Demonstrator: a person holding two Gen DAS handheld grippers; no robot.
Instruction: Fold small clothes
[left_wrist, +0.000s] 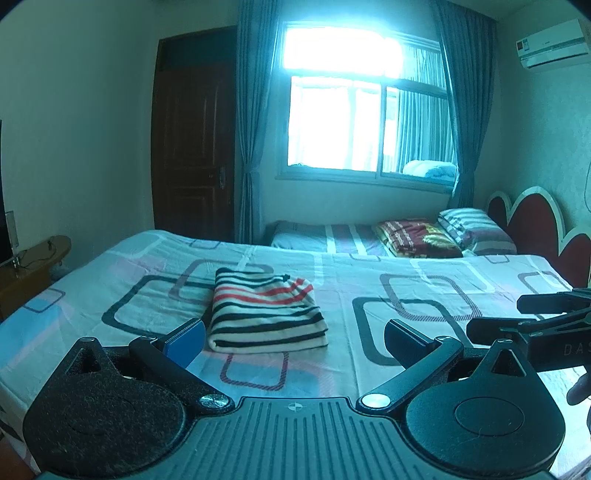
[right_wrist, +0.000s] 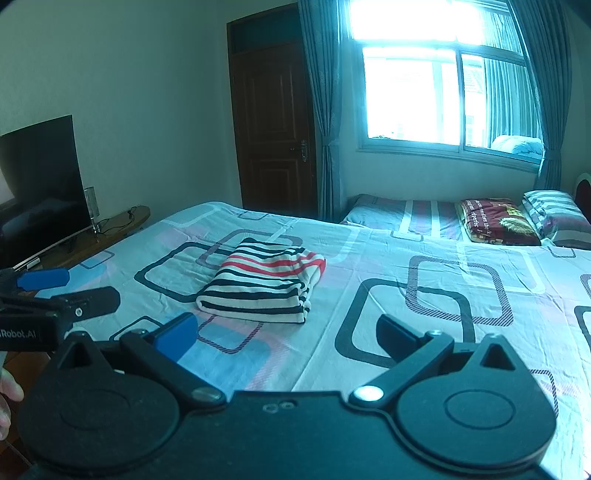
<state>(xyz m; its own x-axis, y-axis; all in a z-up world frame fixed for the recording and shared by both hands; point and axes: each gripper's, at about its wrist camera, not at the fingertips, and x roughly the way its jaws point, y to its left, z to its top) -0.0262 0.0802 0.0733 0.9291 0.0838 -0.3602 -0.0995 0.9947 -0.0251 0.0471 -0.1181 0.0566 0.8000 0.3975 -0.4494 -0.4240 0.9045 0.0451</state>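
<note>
A small striped garment (left_wrist: 266, 314), white with black and red stripes, lies folded into a compact rectangle on the patterned bed sheet (left_wrist: 369, 280). It also shows in the right wrist view (right_wrist: 264, 280). My left gripper (left_wrist: 295, 341) is open and empty, held above the near bed edge just short of the garment. My right gripper (right_wrist: 288, 336) is open and empty, to the right of and short of the garment. The right gripper's fingers show at the right edge of the left view (left_wrist: 546, 310). The left gripper's fingers show at the left edge of the right view (right_wrist: 66, 288).
A second bed (left_wrist: 332, 236) with a folded red blanket (left_wrist: 417, 238) and a striped pillow (left_wrist: 476, 229) stands beyond, under the window (left_wrist: 365, 110). A red headboard (left_wrist: 535, 229) is at right. A TV (right_wrist: 40, 184) on a low stand is at left. A dark door (right_wrist: 273, 125) is behind.
</note>
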